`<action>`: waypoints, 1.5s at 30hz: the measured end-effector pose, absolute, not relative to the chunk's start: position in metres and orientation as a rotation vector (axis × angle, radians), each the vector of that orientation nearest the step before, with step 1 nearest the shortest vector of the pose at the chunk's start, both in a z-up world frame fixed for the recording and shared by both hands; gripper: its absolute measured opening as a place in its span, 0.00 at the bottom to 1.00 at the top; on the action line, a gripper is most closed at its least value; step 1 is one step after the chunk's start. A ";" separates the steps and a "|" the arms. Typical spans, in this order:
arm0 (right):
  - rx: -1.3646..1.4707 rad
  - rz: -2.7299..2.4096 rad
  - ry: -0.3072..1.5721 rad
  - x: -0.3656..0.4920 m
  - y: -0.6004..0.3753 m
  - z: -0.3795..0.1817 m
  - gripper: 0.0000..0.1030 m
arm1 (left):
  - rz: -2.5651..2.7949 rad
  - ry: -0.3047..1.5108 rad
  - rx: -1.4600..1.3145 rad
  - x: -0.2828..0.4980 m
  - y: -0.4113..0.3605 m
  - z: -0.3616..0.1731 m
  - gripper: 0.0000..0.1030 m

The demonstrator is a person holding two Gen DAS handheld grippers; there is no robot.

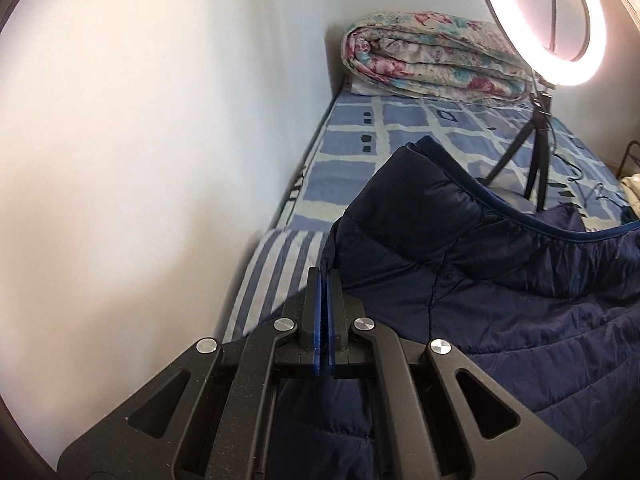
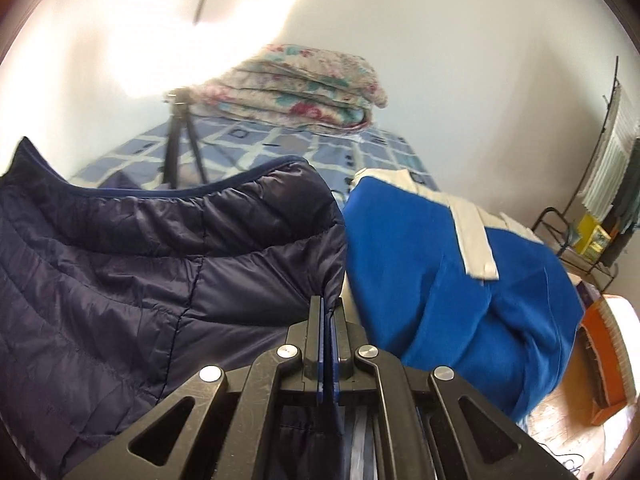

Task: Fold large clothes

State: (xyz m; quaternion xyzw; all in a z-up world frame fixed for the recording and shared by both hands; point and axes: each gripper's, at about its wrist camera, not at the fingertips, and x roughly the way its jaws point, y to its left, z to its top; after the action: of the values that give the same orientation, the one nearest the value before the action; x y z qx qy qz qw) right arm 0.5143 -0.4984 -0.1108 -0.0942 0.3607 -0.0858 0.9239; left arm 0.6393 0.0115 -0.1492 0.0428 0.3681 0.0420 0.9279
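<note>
On the bed (image 1: 352,148), whose cover is a blue and pale check, a dark navy quilted jacket (image 1: 480,300) lies spread across the near part, reaching almost to the bed's left edge by the wall (image 1: 140,160). The left gripper (image 1: 324,280) has its two fingers pressed together on the jacket's left edge, a fold of navy fabric pinched between the blue pads, and the cloth hangs on below the fingers. The right gripper (image 2: 328,308) is likewise clamped on the jacket (image 2: 140,272), at its right edge, where a thin seam of fabric runs down between the closed fingers. The garment's piped hem sags in a curve between the two held edges (its far corners stand up a little). Just beside the jacket's right edge lies a bright blue garment (image 2: 440,272) with cream strips. At the bed's far end a folded floral quilt (image 1: 432,56) is piled against the wall. A lit ring lamp (image 1: 560,20) stands on a black tripod (image 1: 532,152) on the bed beyond the jacket
</note>
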 end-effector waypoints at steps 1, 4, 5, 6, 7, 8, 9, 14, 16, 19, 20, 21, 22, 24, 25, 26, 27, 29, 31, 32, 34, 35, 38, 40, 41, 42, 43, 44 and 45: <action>-0.210 -0.192 0.741 0.521 -0.496 -0.113 0.00 | 0.098 0.754 0.098 0.645 0.008 -0.152 0.00; -0.287 -0.241 0.757 0.539 -0.485 -0.128 0.00 | 0.123 0.750 0.118 0.658 -0.001 -0.159 0.00; -0.305 -0.249 0.763 0.542 -0.483 -0.132 0.00 | 0.134 0.753 0.126 0.662 -0.004 -0.164 0.00; -0.324 -0.256 0.772 0.545 -0.481 -0.137 0.00 | 0.145 0.760 0.136 0.666 -0.006 -0.171 0.00; -0.340 -0.262 0.781 0.548 -0.479 -0.143 0.00 | 0.158 0.767 0.142 0.669 -0.009 -0.178 0.00; -0.348 -0.267 0.790 0.549 -0.479 -0.148 0.00 | 0.165 0.772 0.144 0.670 -0.010 -0.183 0.00; -0.350 -0.270 0.799 0.551 -0.479 -0.151 0.00 | 0.175 0.778 0.147 0.672 -0.011 -0.189 0.00; -0.383 -0.276 0.848 0.557 -0.474 -0.168 0.00 | 0.227 0.822 0.171 0.677 -0.015 -0.211 0.05; -0.381 -0.272 0.859 0.558 -0.475 -0.170 0.00 | 0.226 0.842 0.198 0.678 -0.019 -0.212 0.18; -0.345 -0.266 0.863 0.555 -0.478 -0.165 0.20 | 0.236 0.801 0.240 0.668 -0.024 -0.199 0.49; -0.324 -0.253 0.857 0.553 -0.479 -0.162 0.23 | 0.242 0.770 0.247 0.662 -0.026 -0.190 0.49; -0.293 -0.241 0.851 0.550 -0.480 -0.158 0.25 | 0.220 0.752 0.239 0.655 -0.029 -0.182 0.49; -0.258 -0.224 0.842 0.545 -0.481 -0.153 0.26 | 0.195 0.751 0.229 0.652 -0.030 -0.175 0.49; -0.197 -0.178 0.827 0.533 -0.481 -0.145 0.26 | 0.068 0.746 0.169 0.633 -0.039 -0.161 0.49; -0.171 -0.153 0.817 0.527 -0.481 -0.142 0.27 | -0.004 0.754 0.149 0.620 -0.048 -0.156 0.49; -0.133 -0.117 0.806 0.516 -0.479 -0.137 0.27 | -0.052 0.758 0.141 0.609 -0.056 -0.154 0.49; -0.106 -0.092 0.802 0.507 -0.478 -0.134 0.27 | -0.121 0.766 0.140 0.593 -0.069 -0.153 0.49; -0.060 -0.033 0.793 0.486 -0.473 -0.132 0.28 | -0.207 0.774 0.157 0.568 -0.096 -0.155 0.49; -0.029 0.023 0.795 0.459 -0.468 -0.132 0.28 | -0.290 0.783 0.186 0.544 -0.123 -0.160 0.49; -0.020 0.045 0.796 0.450 -0.466 -0.132 0.28 | -0.328 0.791 0.218 0.531 -0.141 -0.165 0.49; -0.008 0.093 0.809 0.427 -0.459 -0.136 0.28 | -0.365 0.794 0.276 0.513 -0.168 -0.174 0.49; 0.002 0.114 0.818 0.414 -0.455 -0.139 0.28 | -0.369 0.793 0.316 0.507 -0.181 -0.181 0.49; 0.027 0.145 0.852 0.392 -0.447 -0.151 0.28 | -0.343 0.826 0.389 0.501 -0.209 -0.211 0.49; 0.030 0.153 0.873 0.385 -0.441 -0.163 0.28 | -0.315 0.854 0.408 0.505 -0.218 -0.233 0.49; 0.028 0.154 0.885 0.384 -0.439 -0.169 0.28 | -0.311 0.857 0.406 0.508 -0.218 -0.240 0.49; 0.024 0.155 0.901 0.385 -0.436 -0.177 0.28 | -0.308 0.847 0.409 0.509 -0.220 -0.247 0.49; 0.023 0.154 0.917 0.384 -0.433 -0.185 0.28 | -0.302 0.833 0.411 0.509 -0.222 -0.251 0.49; 0.022 0.152 0.926 0.384 -0.433 -0.190 0.28 | -0.300 0.836 0.399 0.511 -0.221 -0.251 0.49; 0.015 0.147 0.936 0.383 -0.431 -0.196 0.28 | -0.299 0.854 0.382 0.513 -0.221 -0.248 0.49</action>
State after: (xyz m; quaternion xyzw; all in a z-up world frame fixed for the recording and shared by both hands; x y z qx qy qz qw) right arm 0.3834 -0.4310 -0.1960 0.0073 0.4505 0.0706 0.8900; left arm 0.5128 -0.2205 -0.2480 0.1837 0.4099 -0.1436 0.8818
